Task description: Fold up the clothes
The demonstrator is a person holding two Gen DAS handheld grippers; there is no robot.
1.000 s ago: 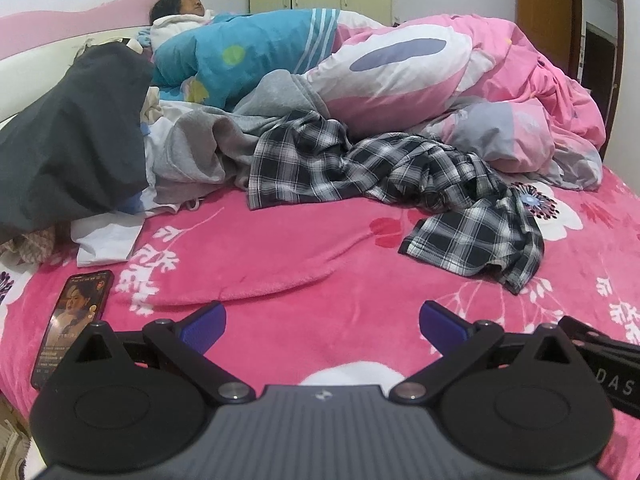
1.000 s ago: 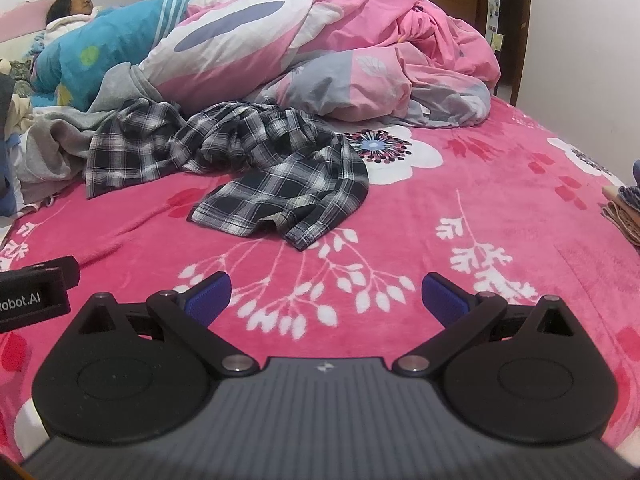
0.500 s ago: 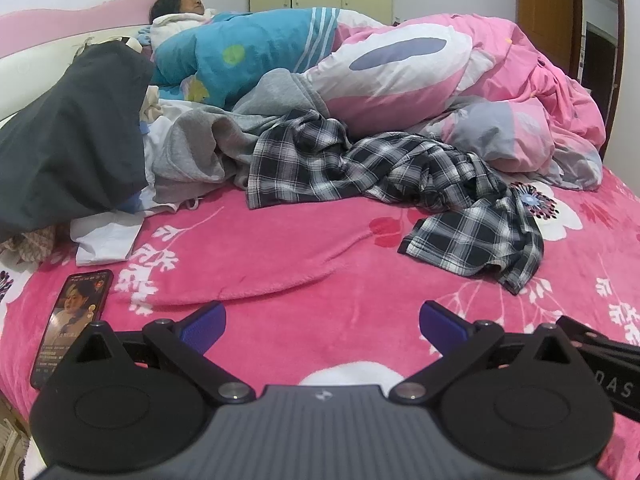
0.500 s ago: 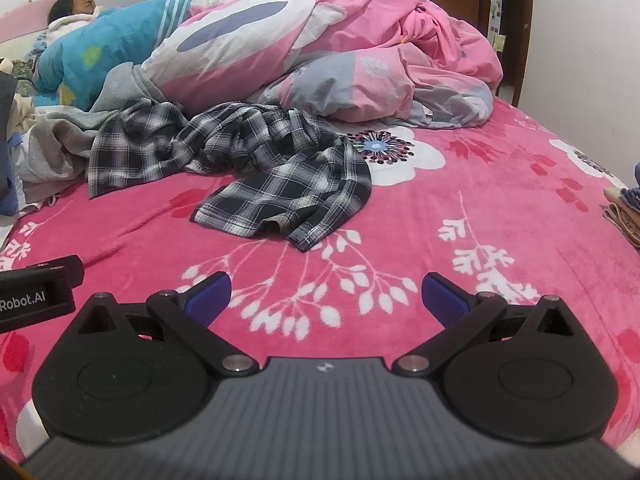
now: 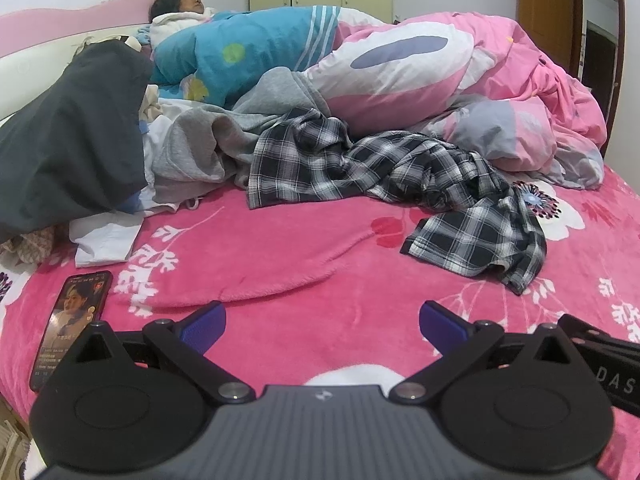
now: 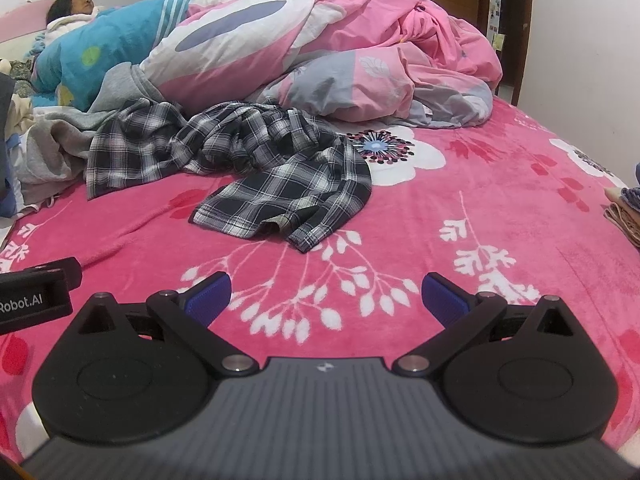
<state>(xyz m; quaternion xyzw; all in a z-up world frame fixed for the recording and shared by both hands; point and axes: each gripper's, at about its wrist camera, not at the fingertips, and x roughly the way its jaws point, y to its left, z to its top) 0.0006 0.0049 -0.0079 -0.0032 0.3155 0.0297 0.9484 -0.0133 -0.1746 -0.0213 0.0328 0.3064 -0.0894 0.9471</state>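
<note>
A crumpled black-and-white plaid shirt [image 5: 400, 176] lies on the pink floral blanket [image 5: 280, 256] in the middle of the bed; it also shows in the right wrist view [image 6: 256, 164]. My left gripper [image 5: 322, 322] is open and empty, low over the blanket, well short of the shirt. My right gripper [image 6: 326, 298] is open and empty, over the blanket just in front of the shirt's near hem [image 6: 304, 236]. Each gripper's body shows at the edge of the other's view.
A person [image 5: 188, 4] lies at the headboard under a blue and pink quilt [image 5: 400, 60]. A grey garment [image 5: 208, 148] and a dark garment [image 5: 72, 140] are heaped at left. A phone [image 5: 70, 324] lies near the left edge. Folded cloth [image 6: 624, 216] sits at far right.
The right gripper has drifted slightly forward toward the plaid shirt. The left gripper has barely moved. Both stay open.
</note>
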